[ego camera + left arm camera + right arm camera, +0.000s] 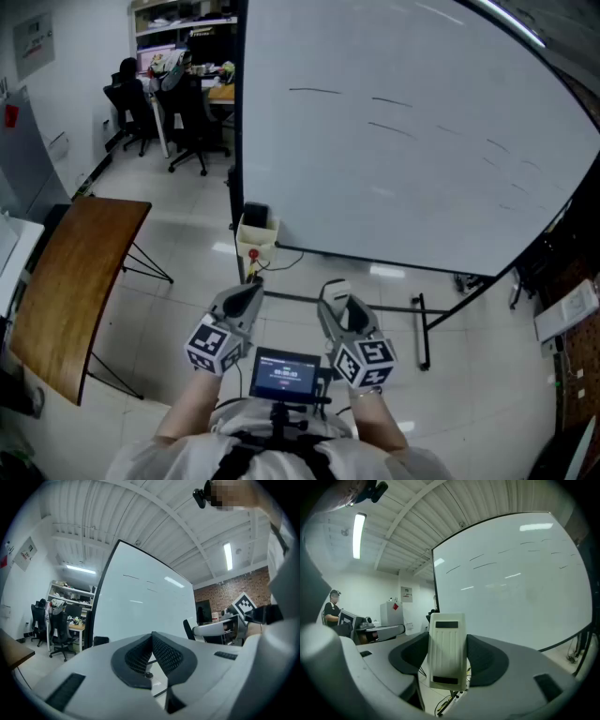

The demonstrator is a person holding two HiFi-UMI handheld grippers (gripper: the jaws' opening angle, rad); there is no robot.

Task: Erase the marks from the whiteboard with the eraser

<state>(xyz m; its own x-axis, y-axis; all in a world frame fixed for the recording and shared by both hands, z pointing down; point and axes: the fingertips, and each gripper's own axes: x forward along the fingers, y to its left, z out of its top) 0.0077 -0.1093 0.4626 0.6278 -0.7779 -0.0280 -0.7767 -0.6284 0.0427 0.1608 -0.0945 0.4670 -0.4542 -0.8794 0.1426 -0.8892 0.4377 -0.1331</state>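
A large whiteboard point(403, 141) on a stand fills the upper right of the head view, with several thin dark marks point(315, 91) across its upper part. A cream-white eraser point(447, 649) stands upright between the jaws of my right gripper point(448, 656), which is shut on it. That gripper point(336, 298) is held low, well short of the board. My left gripper point(249, 293) hangs beside it, jaws pressed together and holding nothing. In the left gripper view the board point(140, 606) and its marks point(131, 577) lie ahead of the left gripper point(151, 654).
A brown folding table point(70, 291) stands at the left. A small white bin point(257, 236) sits by the board's left leg. The board's black stand feet point(422, 323) cross the tiled floor. Office chairs point(192, 117) and desks are at the back left.
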